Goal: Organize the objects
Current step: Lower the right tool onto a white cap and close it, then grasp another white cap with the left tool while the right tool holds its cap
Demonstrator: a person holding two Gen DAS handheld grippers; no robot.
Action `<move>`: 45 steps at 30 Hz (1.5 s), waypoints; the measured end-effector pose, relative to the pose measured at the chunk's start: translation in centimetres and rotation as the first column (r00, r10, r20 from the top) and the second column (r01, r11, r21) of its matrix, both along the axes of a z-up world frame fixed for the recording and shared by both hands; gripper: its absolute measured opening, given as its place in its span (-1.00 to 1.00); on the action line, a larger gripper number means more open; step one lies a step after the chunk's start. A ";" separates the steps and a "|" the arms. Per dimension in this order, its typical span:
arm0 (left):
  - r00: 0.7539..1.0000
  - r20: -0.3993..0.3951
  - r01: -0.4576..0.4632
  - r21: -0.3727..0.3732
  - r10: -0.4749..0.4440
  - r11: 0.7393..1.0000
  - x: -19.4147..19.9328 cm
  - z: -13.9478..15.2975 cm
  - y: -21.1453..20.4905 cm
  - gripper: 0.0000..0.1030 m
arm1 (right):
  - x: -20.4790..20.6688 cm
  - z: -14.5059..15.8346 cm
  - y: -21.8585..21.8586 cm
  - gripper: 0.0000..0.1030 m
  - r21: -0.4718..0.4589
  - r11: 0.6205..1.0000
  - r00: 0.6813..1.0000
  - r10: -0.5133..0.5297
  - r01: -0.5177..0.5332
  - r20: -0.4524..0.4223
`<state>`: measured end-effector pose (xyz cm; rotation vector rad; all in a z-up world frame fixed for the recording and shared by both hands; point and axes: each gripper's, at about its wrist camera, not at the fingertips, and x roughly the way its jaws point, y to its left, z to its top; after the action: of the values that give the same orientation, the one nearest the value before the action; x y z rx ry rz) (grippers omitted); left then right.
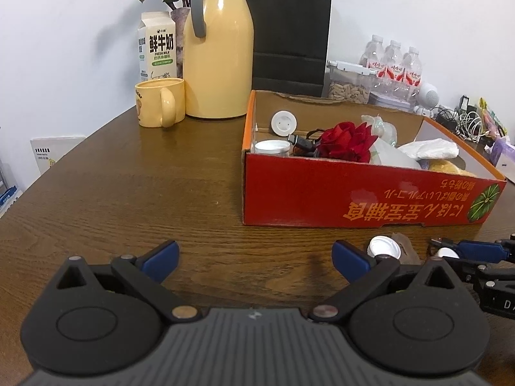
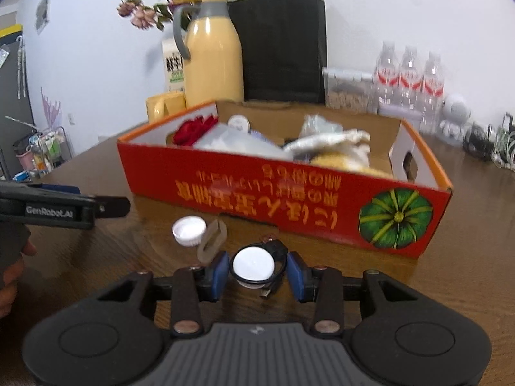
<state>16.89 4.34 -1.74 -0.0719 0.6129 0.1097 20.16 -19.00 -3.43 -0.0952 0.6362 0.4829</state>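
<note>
A red cardboard box (image 1: 354,199) (image 2: 257,193) stands on the brown wooden table, holding a red rose (image 1: 346,141), white lids, plastic bags and cloth. In front of it lie a white bottle cap (image 2: 189,230) (image 1: 383,247), a brown hair tie (image 2: 213,239) and a white round charger puck with a black cable (image 2: 253,267). My right gripper (image 2: 257,271) is partly closed, its blue pads on both sides of the puck with small gaps. My left gripper (image 1: 256,259) is wide open and empty over bare table, left of the cap.
A yellow thermos jug (image 1: 219,48), yellow mug (image 1: 160,103), milk carton (image 1: 157,48), black paper bag (image 1: 289,32) and dried flowers stand at the back. Water bottles (image 1: 392,64), a clear container and cables lie at the back right.
</note>
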 end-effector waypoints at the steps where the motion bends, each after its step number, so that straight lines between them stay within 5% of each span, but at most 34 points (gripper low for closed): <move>1: 1.000 -0.001 0.000 0.000 0.000 1.000 0.0 0.0 0.0 1.00 | 0.0 -0.1 -0.1 -0.24 0.005 1.000 1.000 -0.003 0.003 -0.005; 4: 1.000 0.002 0.000 -0.001 0.000 1.000 -0.1 0.0 0.0 1.00 | -0.1 0.0 -0.4 -0.05 0.022 1.000 1.000 -0.011 0.010 0.007; 9: 1.000 0.003 0.000 -0.002 0.000 1.000 -0.1 0.0 0.0 1.00 | 0.1 0.5 -1.5 -0.09 0.085 0.995 0.998 -0.063 0.060 0.028; 12: 1.000 0.003 0.001 -0.002 -0.001 1.000 -0.1 0.0 0.0 1.00 | 1.6 0.1 -1.8 -0.51 0.109 0.991 0.997 -0.069 0.073 -0.039; 17: 1.000 0.005 0.009 -0.001 -0.009 1.000 -0.1 0.0 -0.1 1.00 | 2.6 0.0 -2.2 -0.76 0.174 0.982 0.995 -0.057 0.071 -0.081; 24: 0.999 0.003 0.032 0.006 -0.032 0.999 0.0 0.0 -0.7 1.00 | 1.8 0.4 -3.4 -0.89 0.239 0.967 0.996 -0.080 0.089 -0.048; 31: 0.987 -0.018 0.159 0.045 -0.159 0.986 0.8 -0.3 -3.7 0.98 | 1.1 0.7 -4.3 -1.00 0.265 0.960 0.996 -0.089 0.093 -0.025; 39: 0.967 -0.075 0.248 0.043 -0.244 0.968 2.7 -1.1 -6.5 0.33 | 3.0 0.3 -3.0 -0.69 0.219 0.974 0.996 -0.039 0.055 -0.076; 42: 0.962 -0.058 0.267 0.025 -0.265 0.963 3.0 -1.0 -6.6 -0.52 | 3.9 -0.1 -2.3 -0.59 0.201 0.979 0.993 -0.015 0.039 -0.118; 45: 0.957 -0.048 0.288 0.017 -0.286 0.958 2.8 -0.9 -6.7 -0.50 | 3.9 -0.3 -1.9 -0.61 0.186 0.982 0.993 -0.011 0.033 -0.116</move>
<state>19.72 -2.37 -2.67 0.0439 0.6611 -0.1635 24.09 -20.93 -3.72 0.1187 0.7002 0.5273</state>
